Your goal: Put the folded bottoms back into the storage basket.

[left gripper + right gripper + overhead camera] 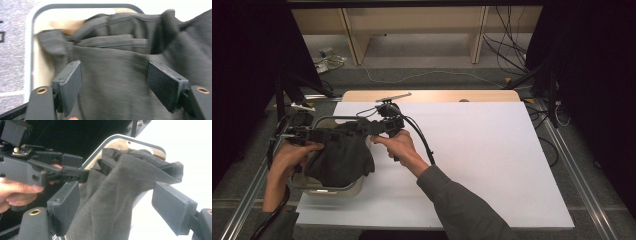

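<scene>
A dark grey garment (339, 156) lies bunched in a pale tub with a grey rim (326, 190) at the left of the white table and hangs over the tub's near side. My left gripper (331, 135) hovers just above the cloth, jaws open; in the left gripper view the garment (112, 75) lies beyond the gripper (113, 87), whose pads are clear of it. My right gripper (363, 128) reaches in from the right. In the right gripper view a fold of the garment (120, 177) hangs between the spread jaws of the gripper (117, 212), unpinched, with the left gripper (77, 167) opposite.
The tub's rim (75, 6) curves round the cloth, and it stands at the left edge of the white table top (492, 150), which stretches wide to the right. Black frame rails run along both sides. Cables lie on the floor beyond the table.
</scene>
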The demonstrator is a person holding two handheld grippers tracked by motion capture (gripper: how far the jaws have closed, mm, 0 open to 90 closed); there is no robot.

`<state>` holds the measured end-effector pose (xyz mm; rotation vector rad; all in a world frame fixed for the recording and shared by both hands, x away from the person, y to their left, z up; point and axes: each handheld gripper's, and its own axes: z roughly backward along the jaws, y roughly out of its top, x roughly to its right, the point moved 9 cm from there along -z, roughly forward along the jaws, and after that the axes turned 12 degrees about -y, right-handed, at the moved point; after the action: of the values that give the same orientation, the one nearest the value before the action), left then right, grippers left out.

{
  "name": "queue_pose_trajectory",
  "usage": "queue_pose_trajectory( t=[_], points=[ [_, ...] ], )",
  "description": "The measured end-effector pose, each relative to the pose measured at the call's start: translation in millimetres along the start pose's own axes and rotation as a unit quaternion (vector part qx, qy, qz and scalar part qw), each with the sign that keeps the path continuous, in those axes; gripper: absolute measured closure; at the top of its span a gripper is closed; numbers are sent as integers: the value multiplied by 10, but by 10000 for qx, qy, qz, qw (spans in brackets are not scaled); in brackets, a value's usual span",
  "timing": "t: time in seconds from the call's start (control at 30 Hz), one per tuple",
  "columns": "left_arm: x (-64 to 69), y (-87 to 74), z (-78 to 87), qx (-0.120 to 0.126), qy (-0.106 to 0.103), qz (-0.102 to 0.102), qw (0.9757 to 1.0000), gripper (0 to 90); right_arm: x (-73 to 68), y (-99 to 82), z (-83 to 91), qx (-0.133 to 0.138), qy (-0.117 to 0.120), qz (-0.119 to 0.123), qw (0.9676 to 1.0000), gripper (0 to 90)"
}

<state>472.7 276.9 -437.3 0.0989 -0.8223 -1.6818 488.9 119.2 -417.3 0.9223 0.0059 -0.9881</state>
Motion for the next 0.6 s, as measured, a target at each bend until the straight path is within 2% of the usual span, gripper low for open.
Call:
queue_pose_trajectory(
  t=[0.1,0.17,0.23,0.3,0.4,0.5,0.6],
  points=[
    [70,-52,-86,-158,-49,-133,9998,291,47,-22,56,2,-25,8,10000,229],
    [97,-87,-144,-236,-141,-215,9994,345,80,-41,101,6,-6,13,10000,230],
    [100,-123,-214,-305,-172,-261,9990,461,127,-58,154,33,-32,51,10000,230],
    [83,-174,-296,-459,-111,-304,9984,607,179,-74,210,58,-36,16,10000,231],
    [74,-228,-423,-598,-41,-367,9975,747,272,-110,283,78,-100,18,9999,234],
    [86,-266,-527,-767,105,-502,9957,800,346,-161,322,39,-152,21,9999,234],
    [55,-305,-646,-827,81,-451,9955,819,410,-193,354,43,-196,29,9998,236]
  ],
)
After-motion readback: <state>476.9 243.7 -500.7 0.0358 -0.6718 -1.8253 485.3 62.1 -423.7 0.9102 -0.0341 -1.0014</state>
